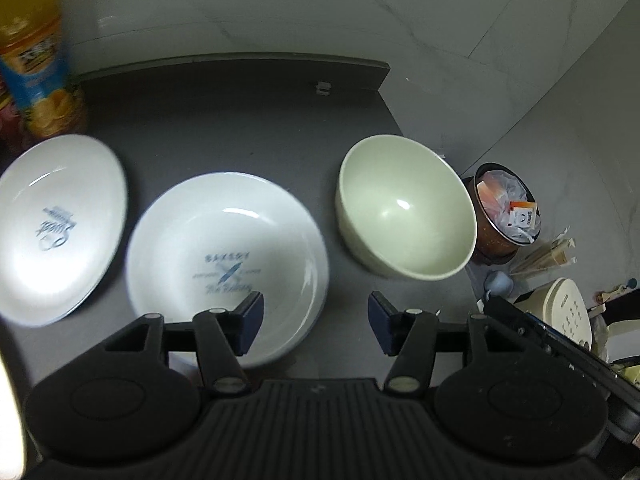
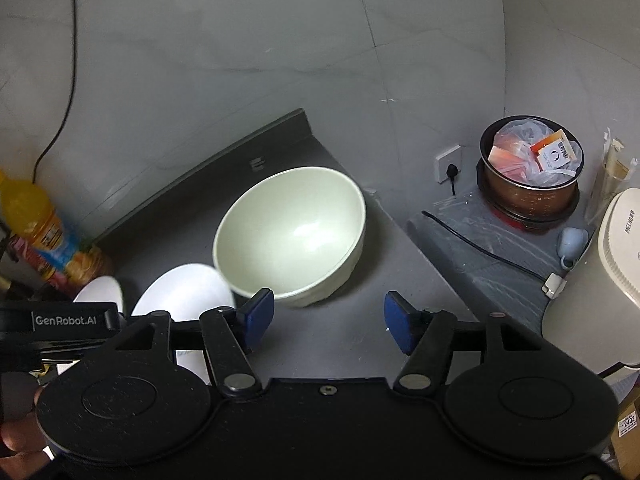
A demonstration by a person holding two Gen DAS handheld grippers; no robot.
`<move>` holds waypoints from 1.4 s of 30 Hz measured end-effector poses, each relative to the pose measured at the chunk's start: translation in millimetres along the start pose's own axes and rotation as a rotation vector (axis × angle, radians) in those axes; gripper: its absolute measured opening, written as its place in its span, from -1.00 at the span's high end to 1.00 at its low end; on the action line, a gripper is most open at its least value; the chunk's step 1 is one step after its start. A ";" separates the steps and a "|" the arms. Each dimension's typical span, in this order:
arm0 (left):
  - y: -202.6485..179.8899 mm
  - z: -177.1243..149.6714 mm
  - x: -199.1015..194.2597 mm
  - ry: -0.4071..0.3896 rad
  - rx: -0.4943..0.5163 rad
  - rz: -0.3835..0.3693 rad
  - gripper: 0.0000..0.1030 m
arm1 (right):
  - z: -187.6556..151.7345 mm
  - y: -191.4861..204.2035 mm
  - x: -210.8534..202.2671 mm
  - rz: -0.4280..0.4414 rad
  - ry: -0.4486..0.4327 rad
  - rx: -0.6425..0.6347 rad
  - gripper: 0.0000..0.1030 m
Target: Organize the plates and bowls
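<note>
Two white plates with blue print lie on the dark grey counter (image 1: 240,128): one at the far left (image 1: 56,224), one in the middle (image 1: 224,264). A pale green bowl (image 1: 404,208) stands to their right. My left gripper (image 1: 316,320) hovers open above the gap between the middle plate and the bowl, its left pad over the plate's near rim. In the right wrist view my right gripper (image 2: 329,318) is open just in front of the green bowl (image 2: 292,232), holding nothing. The two plates (image 2: 184,288) show partly at lower left, behind the left gripper's body.
An orange juice bottle (image 1: 36,52) stands at the counter's back left. To the right, off the counter, sit a brown pot (image 2: 528,176) full of packets, a blue cup (image 2: 572,244), a white rice cooker (image 2: 608,272) and a black cable (image 2: 480,248). A wall socket (image 2: 448,164) is behind.
</note>
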State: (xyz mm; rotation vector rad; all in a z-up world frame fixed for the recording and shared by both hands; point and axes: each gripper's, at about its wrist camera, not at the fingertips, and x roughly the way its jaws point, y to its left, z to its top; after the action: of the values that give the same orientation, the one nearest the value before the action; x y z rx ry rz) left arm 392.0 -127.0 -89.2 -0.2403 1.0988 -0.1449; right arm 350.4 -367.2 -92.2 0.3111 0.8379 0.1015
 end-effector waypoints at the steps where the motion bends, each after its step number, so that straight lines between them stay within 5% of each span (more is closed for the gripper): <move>1: -2.2 3.0 3.3 0.001 0.002 -0.003 -0.09 | 2.4 -1.4 2.8 -0.002 0.002 0.004 -0.19; 21: -24.6 47.6 79.3 0.051 0.019 0.006 -0.08 | 28.6 -17.5 77.1 -0.047 0.064 0.051 -0.29; 25: -21.5 53.0 96.8 0.065 -0.045 0.001 0.02 | 26.3 -19.4 91.7 -0.049 0.085 0.071 -0.25; 28: -22.1 54.4 101.0 0.036 -0.068 0.004 0.19 | 24.4 -21.7 100.1 -0.046 0.101 0.086 0.03; 30: -24.2 54.5 106.8 0.053 -0.062 0.000 0.55 | 23.4 -23.1 106.5 -0.038 0.125 0.100 0.55; 33: -22.7 52.6 115.4 0.092 -0.088 0.000 0.77 | 20.8 -18.9 108.5 -0.060 0.128 0.074 0.63; 42: -19.2 47.7 109.2 0.090 -0.079 -0.010 0.77 | 12.7 -18.5 96.8 -0.062 0.116 0.091 0.63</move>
State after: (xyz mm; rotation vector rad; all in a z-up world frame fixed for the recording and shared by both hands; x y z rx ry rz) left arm 483.6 -165.3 -157.7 -0.3125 1.1941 -0.1227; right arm 423.8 -367.4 -159.2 0.3671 0.9678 0.0234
